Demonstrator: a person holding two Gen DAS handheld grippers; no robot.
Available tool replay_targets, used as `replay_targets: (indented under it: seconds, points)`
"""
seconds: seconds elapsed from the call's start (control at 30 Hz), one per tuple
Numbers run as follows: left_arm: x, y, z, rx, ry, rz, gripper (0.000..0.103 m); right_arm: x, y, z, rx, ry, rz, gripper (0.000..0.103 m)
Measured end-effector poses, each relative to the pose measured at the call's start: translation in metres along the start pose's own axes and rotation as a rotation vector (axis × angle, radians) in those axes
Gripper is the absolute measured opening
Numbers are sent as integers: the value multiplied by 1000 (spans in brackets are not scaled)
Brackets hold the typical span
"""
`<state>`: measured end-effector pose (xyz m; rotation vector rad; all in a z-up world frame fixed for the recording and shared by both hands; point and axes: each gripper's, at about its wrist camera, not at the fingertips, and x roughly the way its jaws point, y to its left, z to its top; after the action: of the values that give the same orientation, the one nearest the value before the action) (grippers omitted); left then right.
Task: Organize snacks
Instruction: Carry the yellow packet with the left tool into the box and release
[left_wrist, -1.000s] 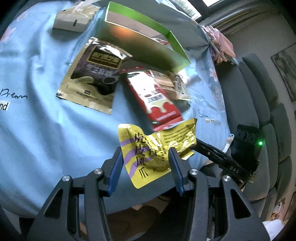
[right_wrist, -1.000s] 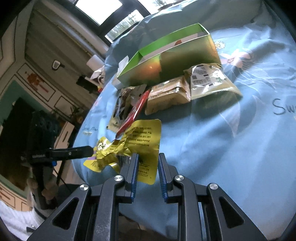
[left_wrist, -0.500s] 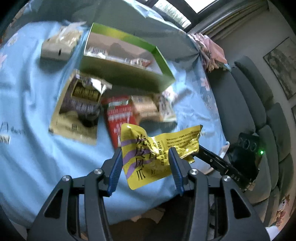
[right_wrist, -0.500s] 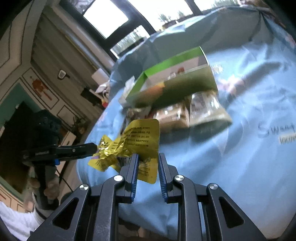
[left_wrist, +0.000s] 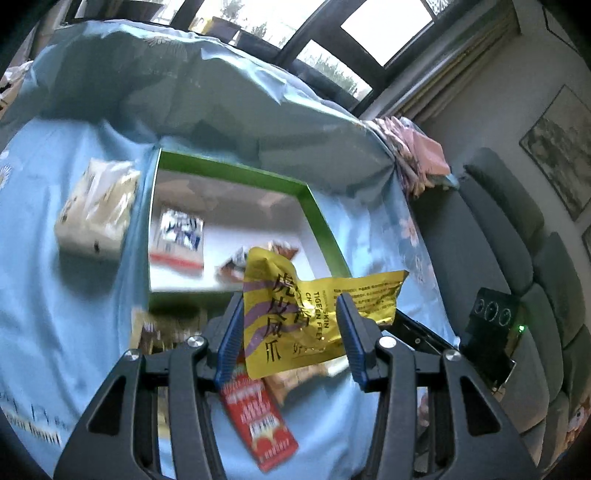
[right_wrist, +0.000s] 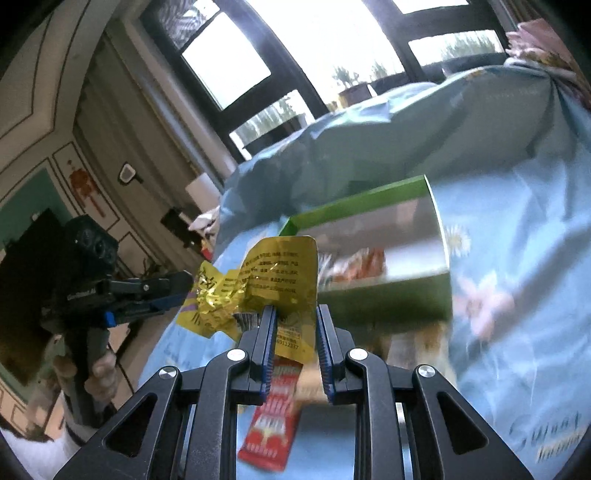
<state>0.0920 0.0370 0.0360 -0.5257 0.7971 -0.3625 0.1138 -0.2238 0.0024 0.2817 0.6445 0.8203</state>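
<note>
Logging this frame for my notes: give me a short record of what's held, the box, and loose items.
held item: yellow packet, lifted, between the fingers of both left gripper and right gripper
grip: cannot tell which gripper clamps it
box: green box, open, beyond the packet, with snacks inside
loose: red packet on the blue cloth
</note>
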Motion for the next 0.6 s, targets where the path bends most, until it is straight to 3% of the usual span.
replay_targets:
  seconds: [0.3,0.6]
  points:
    - [40,30,36,-59,0,23,48,45,-26,29,-5,33,-38,24]
    - [82,53,42,-103,57,66,48,80,-57,32,31,91,-115,24]
